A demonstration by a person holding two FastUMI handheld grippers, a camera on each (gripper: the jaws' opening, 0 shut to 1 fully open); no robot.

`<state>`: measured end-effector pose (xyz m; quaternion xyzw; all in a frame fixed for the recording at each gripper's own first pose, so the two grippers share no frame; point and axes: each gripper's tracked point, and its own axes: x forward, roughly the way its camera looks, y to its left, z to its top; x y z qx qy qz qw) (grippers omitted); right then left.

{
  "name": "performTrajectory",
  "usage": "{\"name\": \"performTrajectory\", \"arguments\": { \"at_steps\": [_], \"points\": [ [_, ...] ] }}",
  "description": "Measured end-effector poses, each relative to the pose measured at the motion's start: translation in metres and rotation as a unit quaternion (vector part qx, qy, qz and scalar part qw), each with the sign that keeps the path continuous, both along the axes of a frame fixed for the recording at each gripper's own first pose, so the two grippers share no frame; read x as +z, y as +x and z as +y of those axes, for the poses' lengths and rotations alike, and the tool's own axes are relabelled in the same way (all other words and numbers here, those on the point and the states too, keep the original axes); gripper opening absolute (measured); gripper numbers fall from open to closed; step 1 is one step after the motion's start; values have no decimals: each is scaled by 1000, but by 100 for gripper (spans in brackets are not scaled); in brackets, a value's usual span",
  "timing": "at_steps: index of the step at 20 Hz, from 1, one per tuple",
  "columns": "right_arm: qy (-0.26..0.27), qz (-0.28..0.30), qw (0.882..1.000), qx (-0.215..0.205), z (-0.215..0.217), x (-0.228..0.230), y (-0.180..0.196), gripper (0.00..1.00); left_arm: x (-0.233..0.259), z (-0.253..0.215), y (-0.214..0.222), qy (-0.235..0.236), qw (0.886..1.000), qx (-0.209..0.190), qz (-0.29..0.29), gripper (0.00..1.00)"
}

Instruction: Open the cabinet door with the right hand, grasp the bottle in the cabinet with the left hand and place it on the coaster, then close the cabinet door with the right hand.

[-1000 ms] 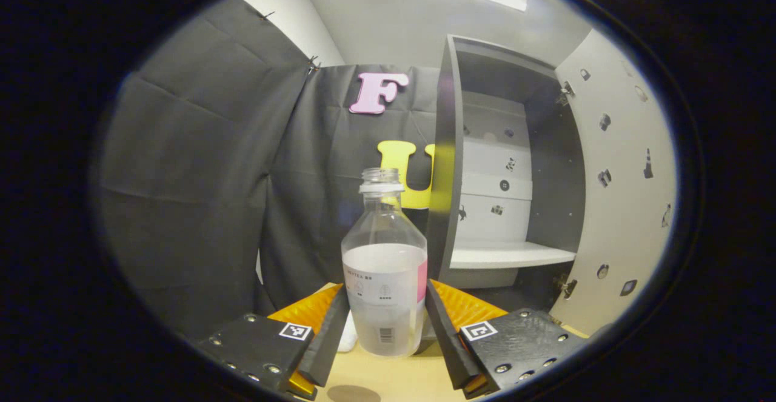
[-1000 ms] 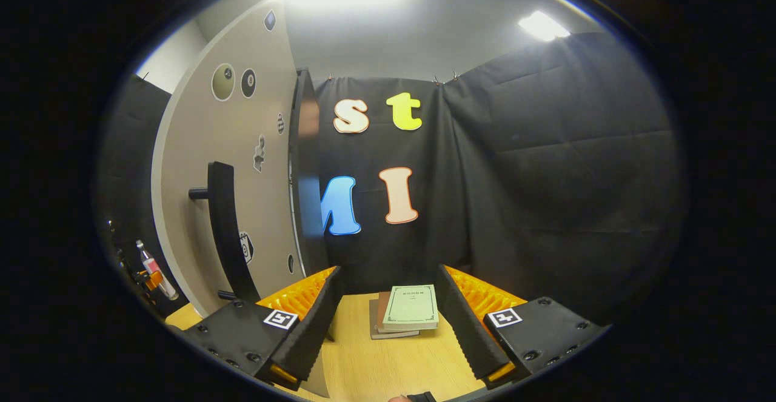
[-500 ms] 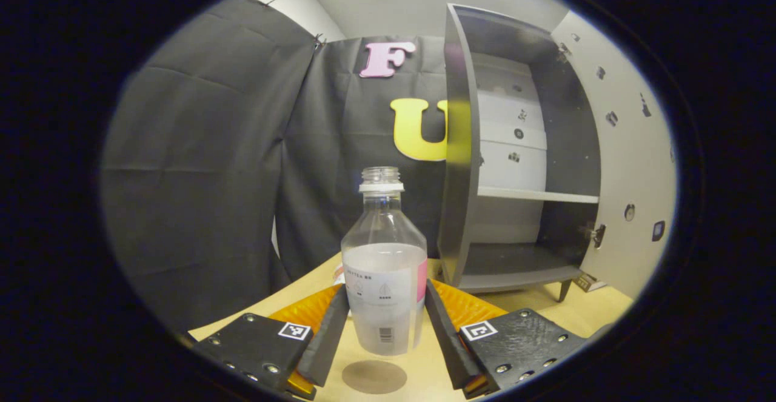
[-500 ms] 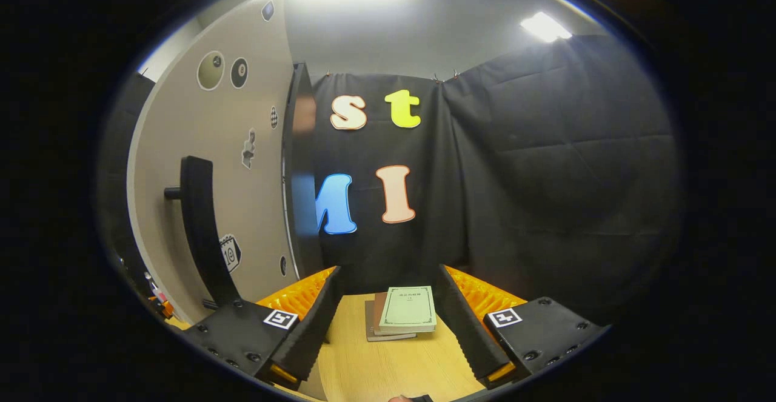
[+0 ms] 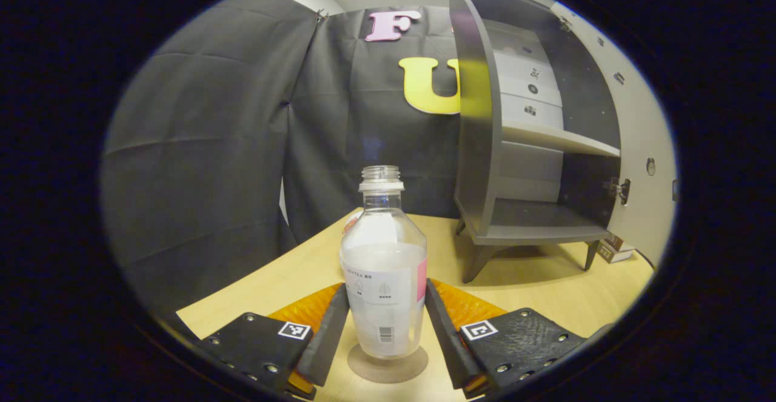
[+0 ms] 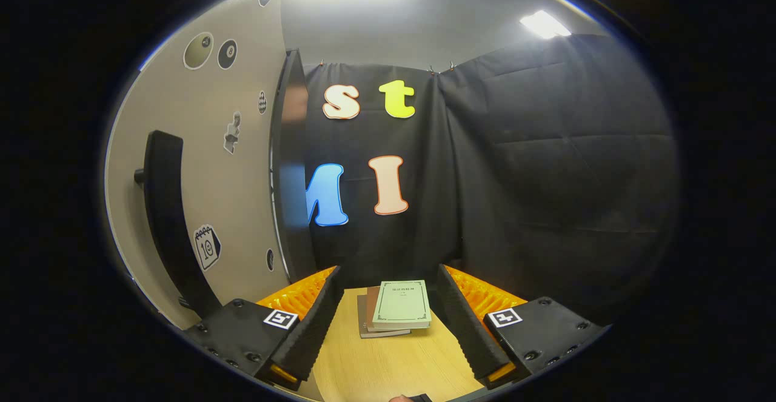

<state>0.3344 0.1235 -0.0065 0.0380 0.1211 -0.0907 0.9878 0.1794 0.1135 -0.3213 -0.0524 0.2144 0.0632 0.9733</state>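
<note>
A clear uncapped bottle (image 5: 383,268), part full of pale liquid and wearing a white label, stands upright between the fingers of my left gripper (image 5: 386,290), which is shut on its lower half. Its base is right over a round brown coaster (image 5: 388,373) on the wooden table; contact is not clear. The grey cabinet (image 5: 482,147) stands open to the right, its shelves bare. In the right gripper view, my right gripper (image 6: 389,271) is open and holds nothing. The pale cabinet door (image 6: 236,196) with its black handle (image 6: 167,220) is close on its left.
A small stack of books (image 6: 397,308) lies on the wooden table (image 6: 388,365) ahead of the right gripper. The cabinet stands on short legs on the table (image 5: 545,299), and its open door (image 5: 645,141) swings out at the far right. A small box (image 5: 612,249) lies beside it.
The left gripper has come down with the bottle, and the coaster now lies directly under its base. The right gripper has drifted a little, so the door handle sits farther left.
</note>
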Motion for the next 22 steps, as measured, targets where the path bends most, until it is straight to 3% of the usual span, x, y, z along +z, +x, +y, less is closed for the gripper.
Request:
{"name": "performTrajectory", "arguments": {
  "at_steps": [7,22],
  "points": [
    [-13,20,1000,-7,-5,-9,6,98,-40,-1,4,-3,999,18,29,72],
    [-14,31,999,19,-2,-20,10,98,-38,-11,-18,27,999,26,40,80]
  ]
}}
